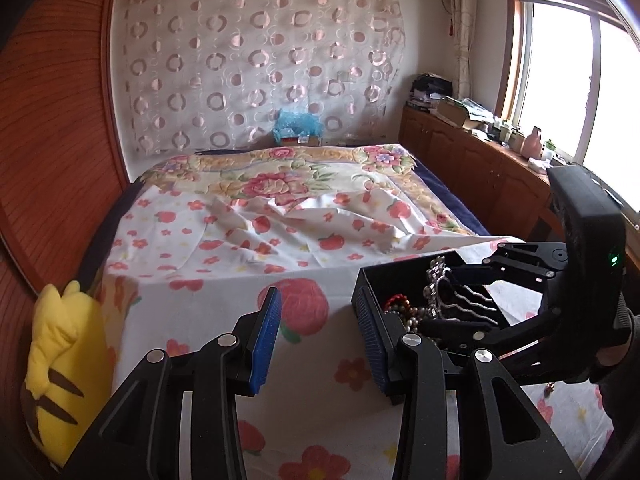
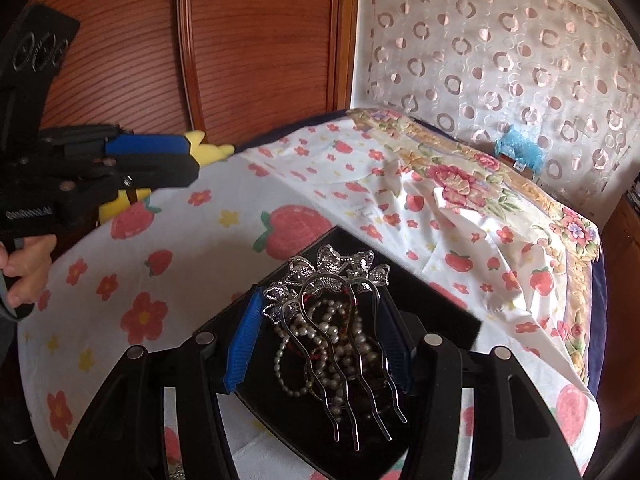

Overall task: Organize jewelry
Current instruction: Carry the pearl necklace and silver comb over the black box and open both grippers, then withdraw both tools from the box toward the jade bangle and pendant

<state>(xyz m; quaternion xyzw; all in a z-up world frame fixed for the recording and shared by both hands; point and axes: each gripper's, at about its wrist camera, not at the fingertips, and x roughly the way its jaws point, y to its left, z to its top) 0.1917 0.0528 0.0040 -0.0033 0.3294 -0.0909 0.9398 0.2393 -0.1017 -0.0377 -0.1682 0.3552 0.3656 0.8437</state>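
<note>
Strawberry sheet, hair comb between right gripper fingers

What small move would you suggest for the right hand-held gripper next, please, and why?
Probably lower the right hand-held gripper, since its fingers stand open on either side of the silver hair comb, which lies on pearl beads in the black box.

- The left gripper has its two blue pads wide apart, with nothing between them.
- The right gripper points forward and a little down, and its blue pads are also spread.
- A bare hand grips the handle of the left gripper.
</note>
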